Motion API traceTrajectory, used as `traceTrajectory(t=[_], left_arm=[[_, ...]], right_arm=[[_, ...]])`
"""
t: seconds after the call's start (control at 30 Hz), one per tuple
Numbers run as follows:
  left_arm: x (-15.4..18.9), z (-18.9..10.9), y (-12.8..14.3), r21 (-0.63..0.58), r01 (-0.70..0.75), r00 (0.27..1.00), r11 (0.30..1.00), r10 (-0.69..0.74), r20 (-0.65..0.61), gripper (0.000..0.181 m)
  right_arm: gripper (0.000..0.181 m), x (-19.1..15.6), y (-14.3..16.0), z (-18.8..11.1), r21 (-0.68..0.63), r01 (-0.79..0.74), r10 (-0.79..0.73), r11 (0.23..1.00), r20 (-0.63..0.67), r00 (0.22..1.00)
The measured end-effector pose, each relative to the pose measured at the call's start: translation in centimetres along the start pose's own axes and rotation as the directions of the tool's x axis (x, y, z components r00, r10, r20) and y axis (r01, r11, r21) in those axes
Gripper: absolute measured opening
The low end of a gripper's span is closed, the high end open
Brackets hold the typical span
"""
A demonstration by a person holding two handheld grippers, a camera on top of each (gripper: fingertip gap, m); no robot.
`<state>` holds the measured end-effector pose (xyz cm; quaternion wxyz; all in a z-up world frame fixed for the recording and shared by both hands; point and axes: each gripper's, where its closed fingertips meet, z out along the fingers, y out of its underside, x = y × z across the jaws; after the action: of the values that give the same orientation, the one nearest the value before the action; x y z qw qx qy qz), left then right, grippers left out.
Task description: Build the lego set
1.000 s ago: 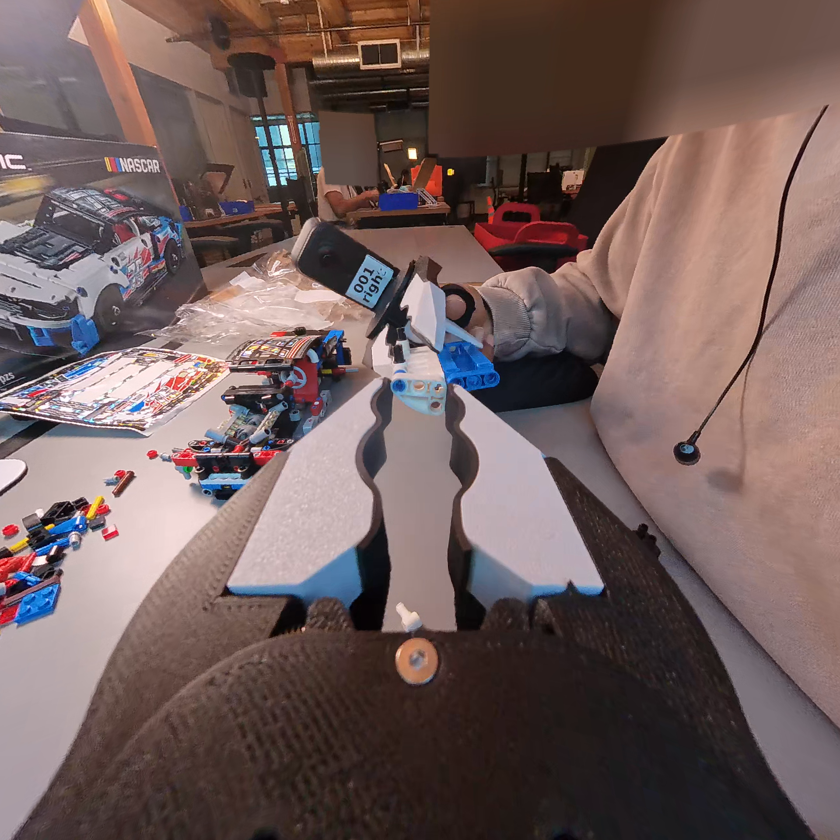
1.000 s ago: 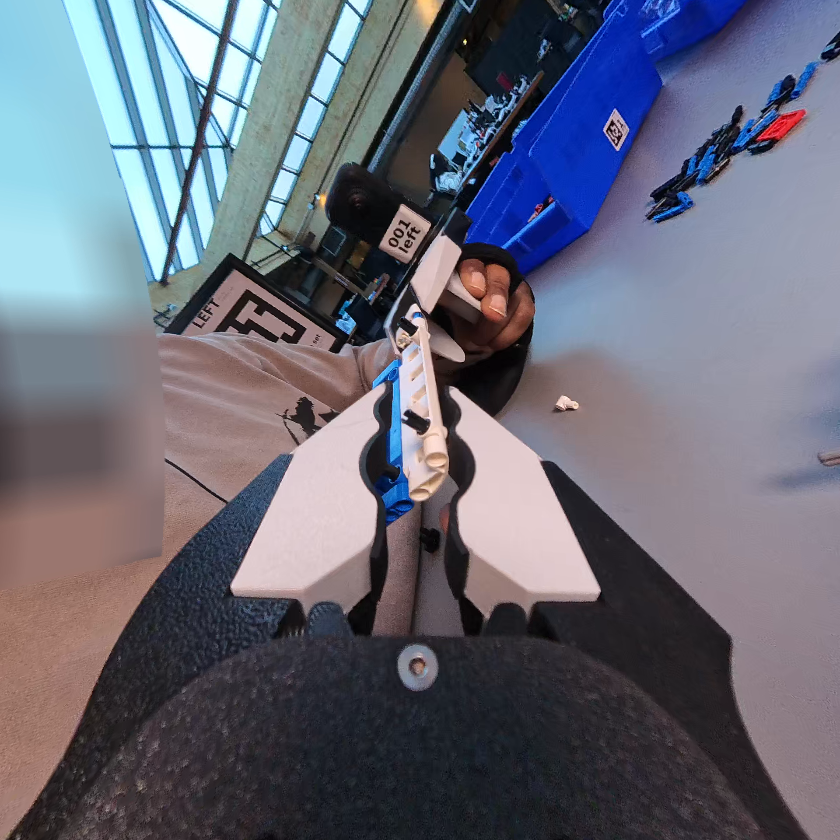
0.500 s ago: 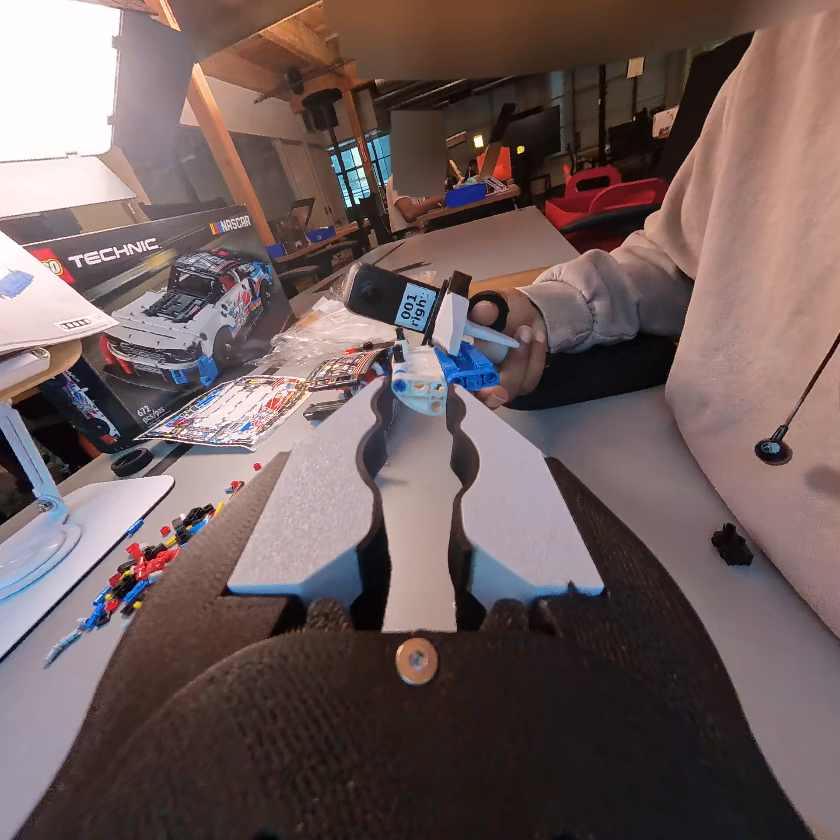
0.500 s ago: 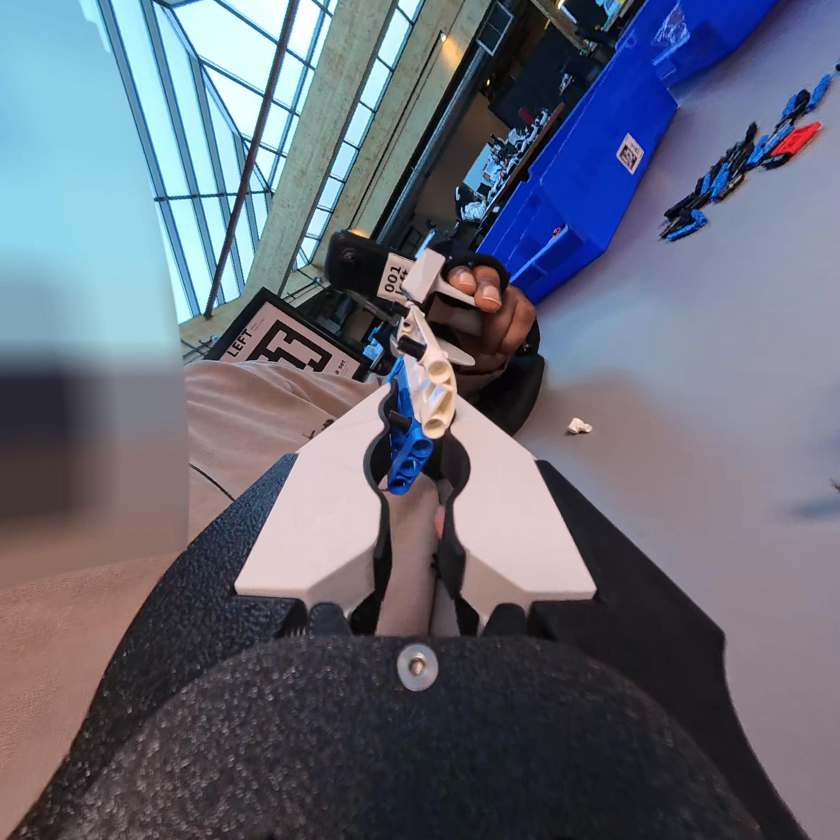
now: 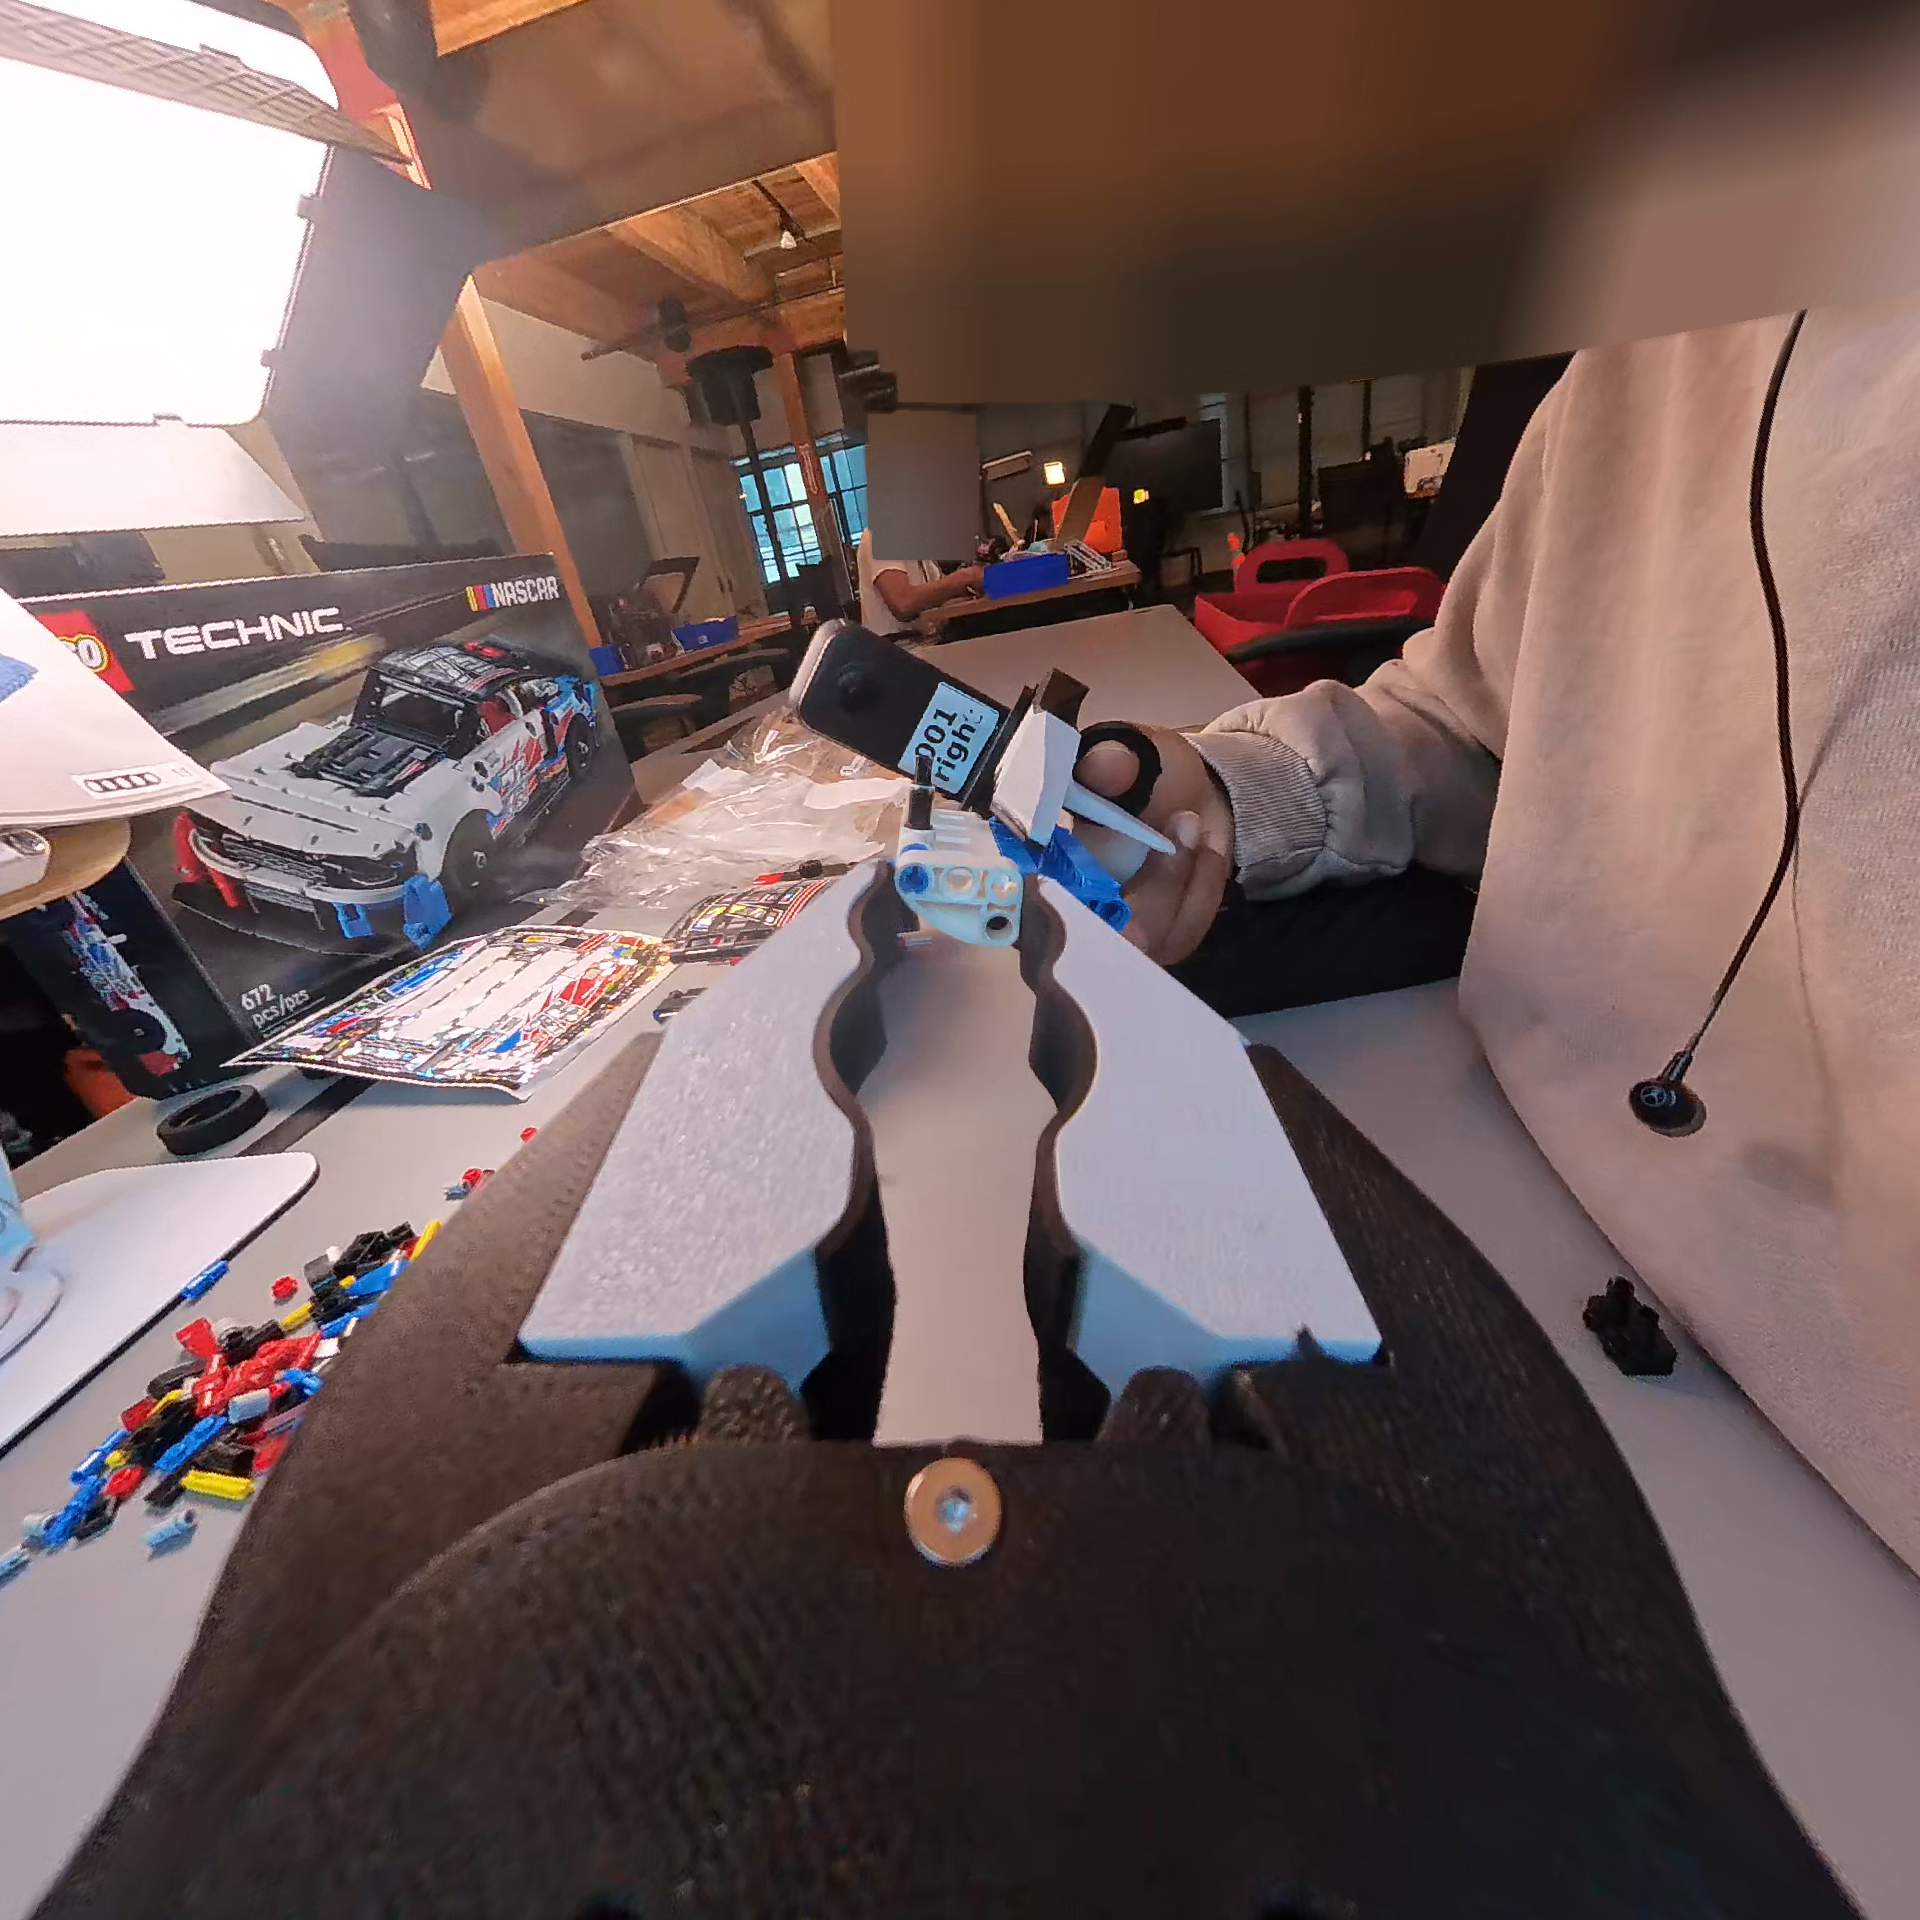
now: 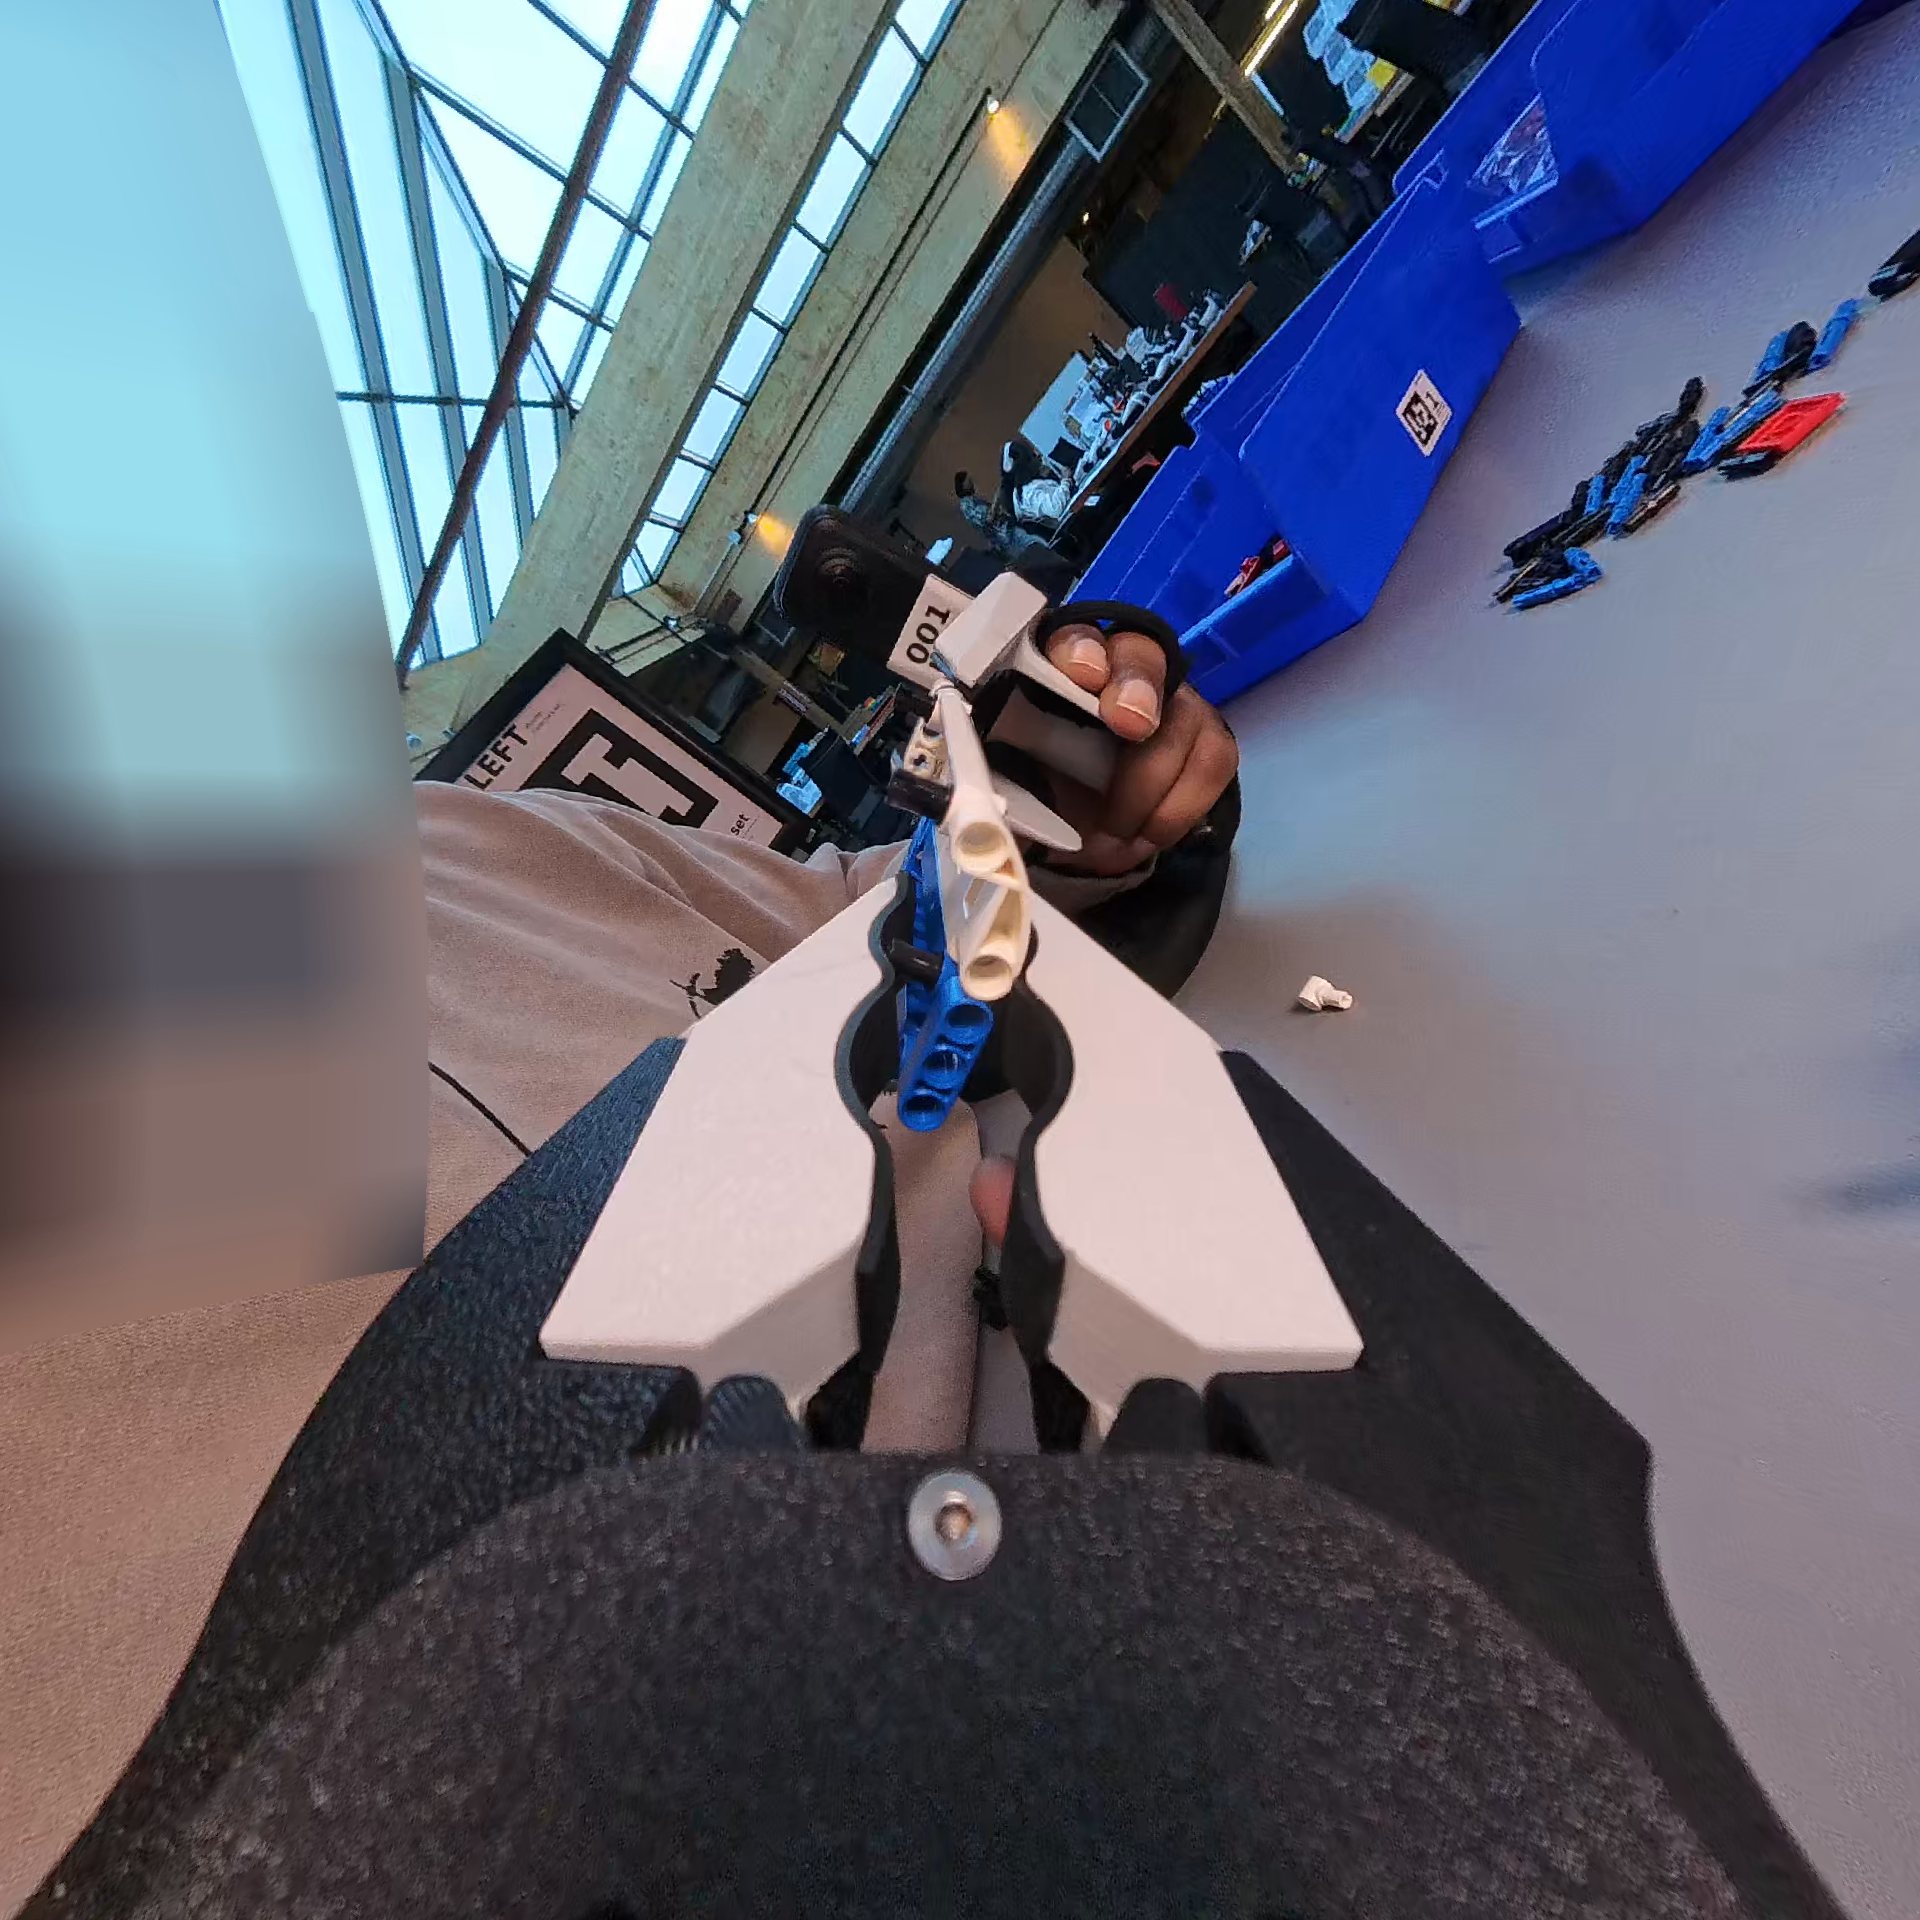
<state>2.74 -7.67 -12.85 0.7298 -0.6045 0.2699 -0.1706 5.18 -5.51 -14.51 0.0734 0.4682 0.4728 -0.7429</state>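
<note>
You have lifted and turned the white and blue sub-assembly (image 5: 961,888) since a second ago: in the right wrist view it then lay lengthwise between the tips, and now it (image 6: 961,961) stands more end-on, holes facing the camera. This looks like re-orienting the piece for a next attachment rather than a finished step.

Your left gripper (image 5: 956,914) is closed on the white beam end at its very tips. Your right gripper (image 6: 951,987) is clamped on the blue beam, which sits in the scalloped hollow between the jaws. Whether the black pin (image 5: 920,798) on top is fully seated is hard to tell.

The assembly is held in the air above the grey table (image 5: 1403,1049), well apart from the loose pieces (image 5: 239,1371) and the set box (image 5: 312,769).
</note>
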Motion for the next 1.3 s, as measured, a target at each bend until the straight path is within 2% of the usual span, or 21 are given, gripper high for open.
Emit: traceTrajectory(t=[0.13, 0.47, 0.63, 1.07, 1.3], left_arm=[[0.6, 0.0, 0.3, -0.041, -0.112, 0.994, 0.993, 0.112, -0.006, 0.022], [1.6, 0.1, 0.5, -0.083, -0.272, 0.962, 0.959, 0.272, -0.010, 0.022], [1.7, 0.1, 0.3, -0.072, -0.288, 0.957, 0.955, 0.289, 0.006, 0.022], [0.4, 0.1, -1.5, 0.088, -0.087, 0.995, 0.992, 0.082, 0.063, 0.022], [0.2, 0.4, -0.9, 0.078, -0.073, 0.995, 0.994, 0.068, 0.068, 0.021]], right_arm=[[0.011, -0.2, 0.4, -0.1, -0.030, -0.021, 0.022, 0.999, 0.036, 0.999], [0.011, -0.6, 1.0, -0.3, -0.061, -0.109, 0.116, 0.992, 0.138, 0.984], [0.009, -0.2, 0.8, 0.0, -0.029, -0.134, 0.136, 0.991, 0.143, 0.980], [0.008, -0.2, -1.6, 0.7, 0.214, -0.196, 0.167, 0.957, 0.144, 0.975], [0.009, 0.2, -1.6, 0.5, 0.234, -0.210, 0.182, 0.949, 0.138, 0.974]])
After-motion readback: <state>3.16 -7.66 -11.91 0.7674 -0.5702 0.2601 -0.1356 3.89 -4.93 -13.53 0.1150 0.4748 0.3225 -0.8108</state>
